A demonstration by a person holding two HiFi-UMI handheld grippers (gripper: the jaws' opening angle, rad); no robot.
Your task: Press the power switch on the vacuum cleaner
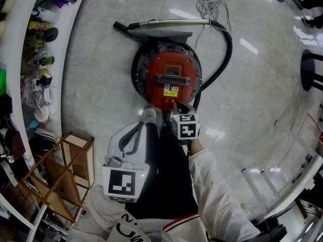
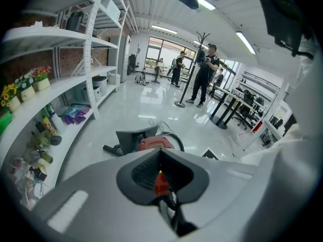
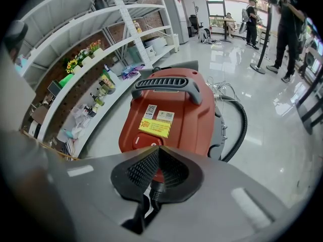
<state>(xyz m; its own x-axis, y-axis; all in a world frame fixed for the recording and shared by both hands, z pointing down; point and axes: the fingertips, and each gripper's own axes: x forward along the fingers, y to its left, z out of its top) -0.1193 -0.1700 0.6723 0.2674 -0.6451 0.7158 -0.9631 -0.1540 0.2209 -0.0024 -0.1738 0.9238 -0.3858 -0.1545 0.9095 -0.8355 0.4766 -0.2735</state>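
Note:
A round red vacuum cleaner (image 1: 170, 79) stands on the pale floor ahead of me, with a grey carry handle (image 3: 169, 84) and a yellow label (image 3: 154, 127) on its lid. Its round red power switch (image 3: 144, 140) sits at the near edge of the lid. My right gripper (image 3: 158, 148) is shut, and its tip rests at that switch; the head view shows the right gripper (image 1: 175, 104) over the vacuum's near rim. My left gripper (image 2: 160, 151) is shut on nothing and held back near my body (image 1: 141, 125), pointing toward the vacuum (image 2: 154, 143).
A black hose (image 1: 224, 54) curves round the vacuum's right side to a metal wand (image 1: 171, 21) and a loose cord (image 1: 209, 6). White shelves (image 1: 30, 59) with small items line the left, a wooden rack (image 1: 60, 170) stands beside me, and people (image 2: 204, 74) stand far off.

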